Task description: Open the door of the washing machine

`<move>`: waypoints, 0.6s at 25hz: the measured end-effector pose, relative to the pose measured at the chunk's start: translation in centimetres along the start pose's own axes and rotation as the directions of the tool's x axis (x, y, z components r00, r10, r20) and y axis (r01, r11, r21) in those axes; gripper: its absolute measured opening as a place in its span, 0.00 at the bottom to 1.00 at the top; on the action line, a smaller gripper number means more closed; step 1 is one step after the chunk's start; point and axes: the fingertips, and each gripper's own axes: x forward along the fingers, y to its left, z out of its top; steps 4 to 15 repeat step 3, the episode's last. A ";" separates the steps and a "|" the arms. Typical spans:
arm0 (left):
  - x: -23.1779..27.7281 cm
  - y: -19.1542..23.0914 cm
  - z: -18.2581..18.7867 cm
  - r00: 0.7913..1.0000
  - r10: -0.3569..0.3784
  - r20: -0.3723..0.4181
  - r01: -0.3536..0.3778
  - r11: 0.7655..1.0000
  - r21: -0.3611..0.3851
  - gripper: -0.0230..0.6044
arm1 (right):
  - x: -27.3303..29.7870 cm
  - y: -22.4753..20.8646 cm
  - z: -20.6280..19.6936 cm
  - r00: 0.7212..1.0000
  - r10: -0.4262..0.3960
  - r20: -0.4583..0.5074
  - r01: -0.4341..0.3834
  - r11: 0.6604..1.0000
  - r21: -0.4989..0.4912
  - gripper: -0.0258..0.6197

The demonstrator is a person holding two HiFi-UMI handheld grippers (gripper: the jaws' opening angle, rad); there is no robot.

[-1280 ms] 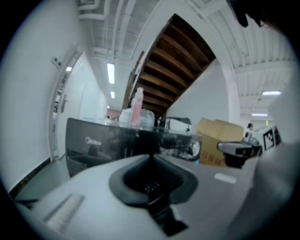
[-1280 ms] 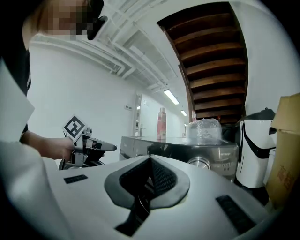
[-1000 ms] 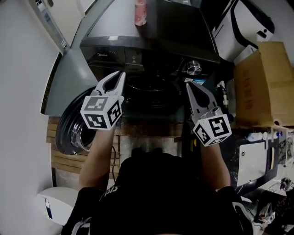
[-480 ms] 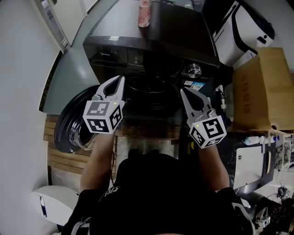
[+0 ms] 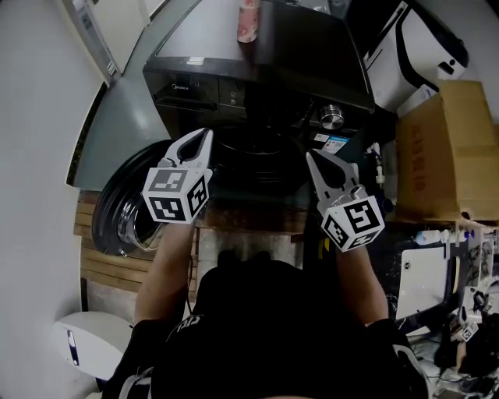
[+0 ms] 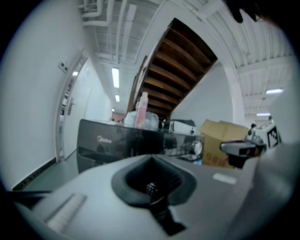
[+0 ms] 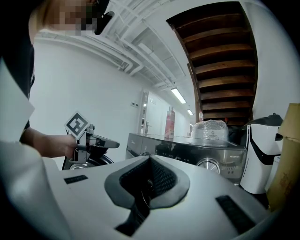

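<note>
The dark washing machine (image 5: 257, 54) stands in front of me, its control panel (image 5: 226, 90) and chrome knob (image 5: 331, 117) facing me. Its round door (image 5: 117, 222) hangs swung out to the left, and the drum opening (image 5: 261, 160) lies dark between my hands. My left gripper (image 5: 204, 137) hovers shut and empty before the opening's left rim. My right gripper (image 5: 311, 157) is shut and empty at the right rim, below the knob. The left gripper view has the left gripper (image 6: 151, 187) below the panel (image 6: 122, 140). The right gripper view shows the right gripper (image 7: 147, 180), the knob (image 7: 208, 165) and the door (image 7: 86, 161).
A pink bottle (image 5: 248, 19) and a wrapped bundle (image 7: 211, 127) stand on the machine's top. A white appliance (image 5: 421, 47) and a cardboard box (image 5: 448, 148) sit to the right, a cluttered bench (image 5: 437, 273) below them. A white wall (image 5: 39, 117) and wooden slats (image 5: 101, 269) border the left.
The left gripper's small gap has shut. The right gripper has sunk a little and edged left. The door stays swung out to the left.
</note>
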 end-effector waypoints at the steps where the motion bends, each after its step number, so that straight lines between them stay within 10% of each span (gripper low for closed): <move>1: 0.0 -0.1 -0.1 1.000 -0.002 -0.001 0.002 1.000 -0.002 0.05 | -0.1 0.0 -0.1 1.000 -0.001 -0.001 0.001 1.000 0.002 0.03; 15: 0.0 -0.2 -0.2 1.000 -0.005 -0.003 0.005 1.000 -0.005 0.05 | -0.2 -0.1 -0.1 1.000 -0.004 -0.002 0.004 1.000 0.007 0.03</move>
